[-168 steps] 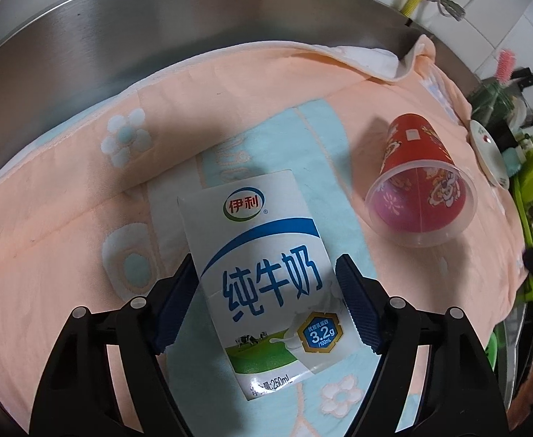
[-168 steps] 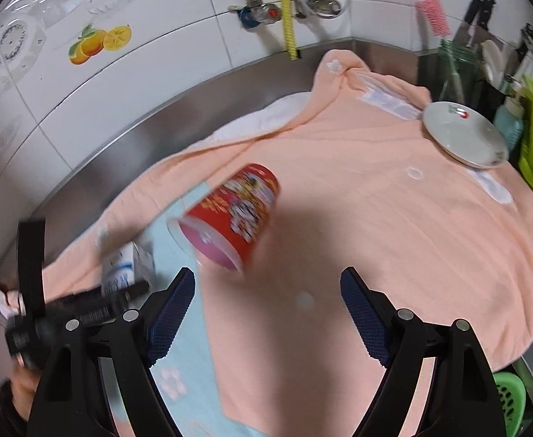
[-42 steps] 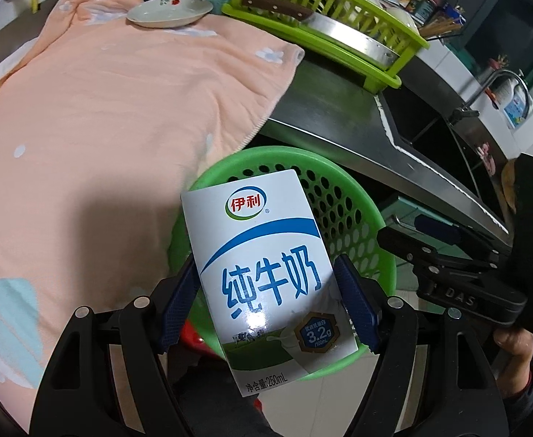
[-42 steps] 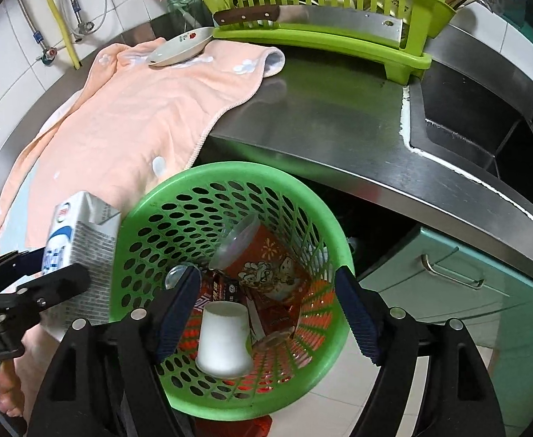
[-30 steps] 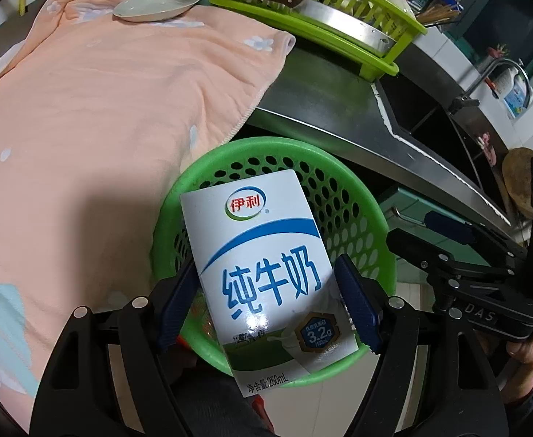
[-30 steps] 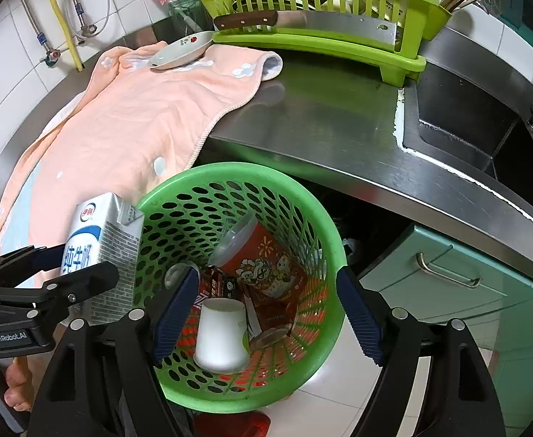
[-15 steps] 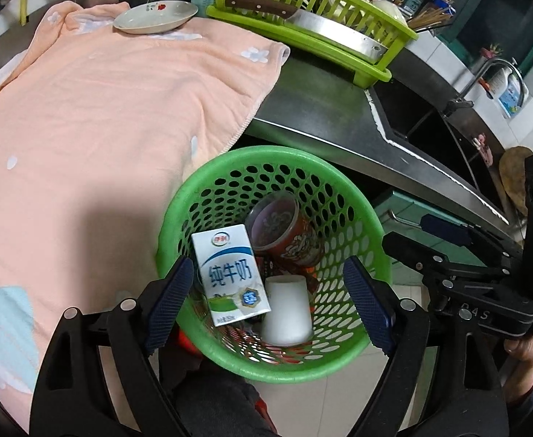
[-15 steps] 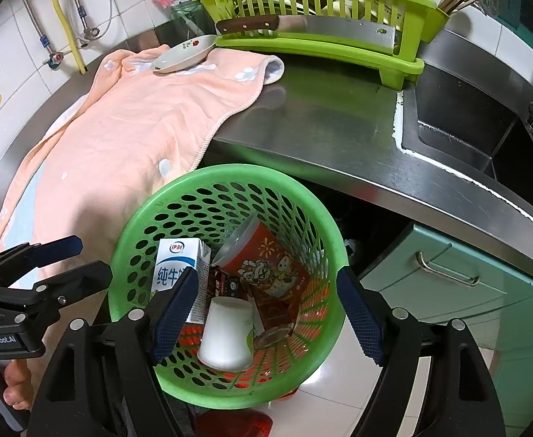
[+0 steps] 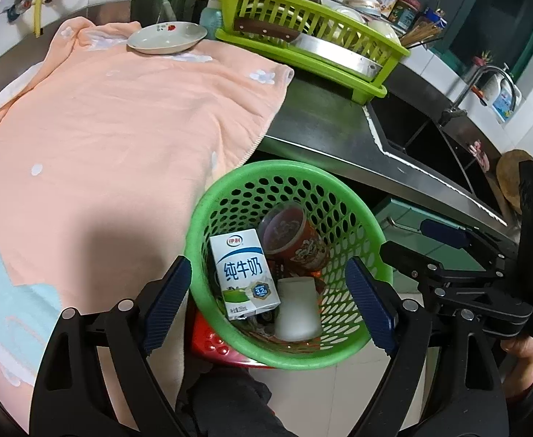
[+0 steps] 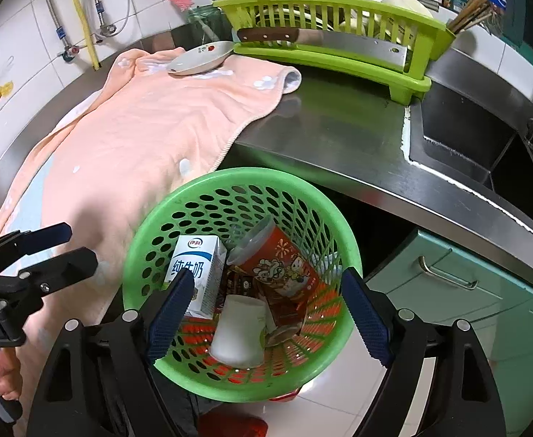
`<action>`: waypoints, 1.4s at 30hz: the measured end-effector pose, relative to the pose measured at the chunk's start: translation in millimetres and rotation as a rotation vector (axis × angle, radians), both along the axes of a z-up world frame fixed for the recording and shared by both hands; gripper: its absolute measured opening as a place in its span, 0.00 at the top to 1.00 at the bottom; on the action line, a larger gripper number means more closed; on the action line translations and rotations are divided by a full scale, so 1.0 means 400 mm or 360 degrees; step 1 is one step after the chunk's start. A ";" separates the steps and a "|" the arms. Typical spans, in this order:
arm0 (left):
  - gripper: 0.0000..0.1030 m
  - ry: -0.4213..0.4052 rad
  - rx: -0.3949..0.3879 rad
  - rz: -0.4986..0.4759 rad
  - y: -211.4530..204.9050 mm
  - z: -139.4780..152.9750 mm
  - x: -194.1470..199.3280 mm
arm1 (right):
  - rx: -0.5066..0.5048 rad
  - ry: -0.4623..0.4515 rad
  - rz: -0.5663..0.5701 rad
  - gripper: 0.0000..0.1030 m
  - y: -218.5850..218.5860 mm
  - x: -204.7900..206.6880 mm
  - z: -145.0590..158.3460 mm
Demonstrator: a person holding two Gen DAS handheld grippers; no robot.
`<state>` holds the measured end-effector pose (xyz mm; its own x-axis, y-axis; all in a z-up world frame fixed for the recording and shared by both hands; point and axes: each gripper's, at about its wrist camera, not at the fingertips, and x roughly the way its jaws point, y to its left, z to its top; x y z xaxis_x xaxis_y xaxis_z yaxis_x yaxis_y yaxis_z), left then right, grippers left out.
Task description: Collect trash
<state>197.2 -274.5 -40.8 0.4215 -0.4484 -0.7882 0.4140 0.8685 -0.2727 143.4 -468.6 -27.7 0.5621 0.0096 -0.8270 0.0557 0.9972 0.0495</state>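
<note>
A green perforated basket [image 9: 343,189] stands on the floor below the counter edge; it also shows in the right wrist view [image 10: 208,182]. Inside lie a white and blue milk carton [image 9: 243,273] [image 10: 197,266], a red printed cup [image 9: 295,236] [image 10: 277,262] on its side and a white cup [image 9: 297,313] [image 10: 239,331]. My left gripper [image 9: 268,306] is open and empty above the basket. My right gripper [image 10: 266,313] is open and empty above it too. In the left wrist view the right gripper [image 9: 455,255] hangs to the right; in the right wrist view the left gripper [image 10: 44,251] hangs to the left.
A peach towel [image 9: 121,109] covers the steel counter [image 10: 339,123], with a white plate [image 9: 166,38] at its far end. A lime dish rack [image 10: 339,25] holds a cleaver and dishes. A sink [image 10: 485,127] lies right. Teal cabinet drawers [image 10: 466,291] stand below.
My left gripper opened and let go of the milk carton, which dropped into the basket and now leans inside it. Both grippers stay above the basket.
</note>
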 end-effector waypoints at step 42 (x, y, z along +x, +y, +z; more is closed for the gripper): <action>0.05 -0.0563 0.0198 0.0331 0.363 0.122 -0.198 | -0.0020 -0.0382 0.0056 0.12 0.266 -0.187 0.066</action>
